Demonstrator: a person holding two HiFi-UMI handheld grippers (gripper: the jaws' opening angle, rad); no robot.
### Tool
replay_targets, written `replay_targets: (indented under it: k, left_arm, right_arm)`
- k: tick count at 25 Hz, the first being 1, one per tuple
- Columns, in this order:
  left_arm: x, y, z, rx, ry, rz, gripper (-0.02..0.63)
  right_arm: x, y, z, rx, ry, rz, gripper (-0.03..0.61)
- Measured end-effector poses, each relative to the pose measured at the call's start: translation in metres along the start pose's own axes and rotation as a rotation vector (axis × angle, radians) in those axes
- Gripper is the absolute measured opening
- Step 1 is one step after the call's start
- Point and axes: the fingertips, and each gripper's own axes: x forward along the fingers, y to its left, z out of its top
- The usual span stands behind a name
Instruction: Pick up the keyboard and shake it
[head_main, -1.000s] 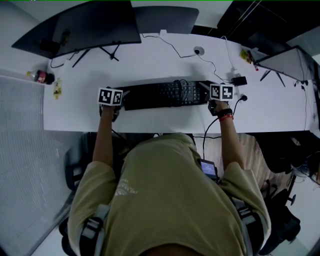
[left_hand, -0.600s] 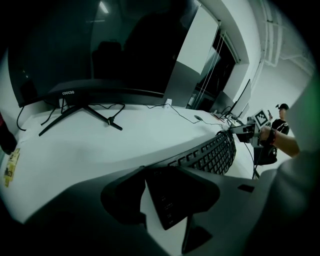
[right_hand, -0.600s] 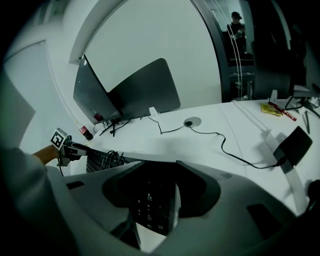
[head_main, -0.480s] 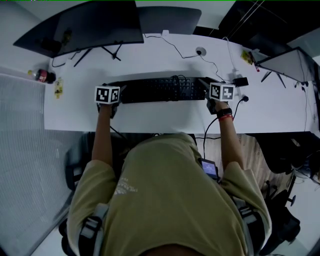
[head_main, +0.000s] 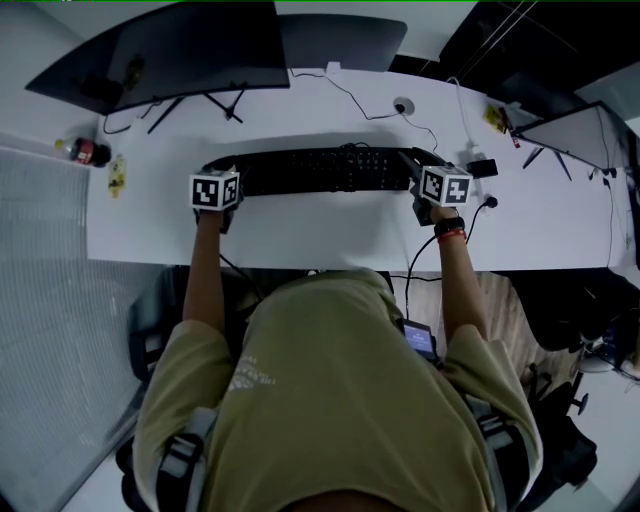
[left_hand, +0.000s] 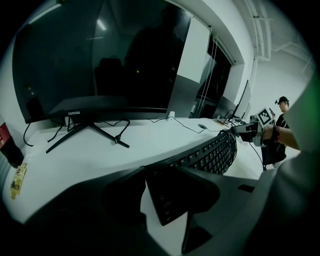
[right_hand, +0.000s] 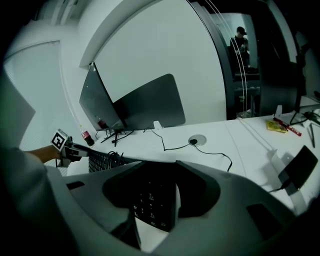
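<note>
The keyboard (head_main: 320, 170) lies crosswise at the person's 12 o'clock, over the middle of the white bench (head_main: 300, 225). It is held by its two short ends. The left tongs (head_main: 238, 180) have its 9 o'clock end and the right tongs (head_main: 412, 168) its 3 o'clock end. In the left gripper view the tongs (left_hand: 165, 197) are part-way closed with the dark end of the keyboard (left_hand: 210, 152) wedged between the jaws. The right gripper view shows the same at the other end: the tongs (right_hand: 150, 200) are clamped on the number-pad end of the keyboard (right_hand: 150, 197). From both gripper views the keyboard appears raised off the bench and tipped, with its key face leaning toward the person, though how far it clears I cannot tell.

So the lift looks done and the shake is the step in hand. For this, both grips need to be firm and level, since each holds only a narrow edge and a twist from one side could pry the other end loose. Both hands should move together in short up-and-down strokes, without pulling the ends apart. The coiled cable (head_main: 355, 155) sits on the keyboard's 12 o'clock edge and could swing or snag. The monitor (head_main: 170, 45) stands at 11 o'clock, with its stand legs (head_main: 215, 105) close behind the keyboard, so the strokes are best kept toward 6 o'clock.
</note>
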Motion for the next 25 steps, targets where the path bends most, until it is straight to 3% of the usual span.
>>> replay_targets:
  k: [15,25]
  left_arm:
    - [0.01,0.007,0.037,0.026,-0.14,0.048,0.184]
    - [-0.005,-0.004,0.044,0.122,-0.264,0.125,0.179]
  right_arm:
    - [0.008,-0.009,0.035,-0.107,-0.15,-0.038,0.195]
    - [-0.004,-0.007,0.028,-0.189,-0.258,-0.083,0.196]
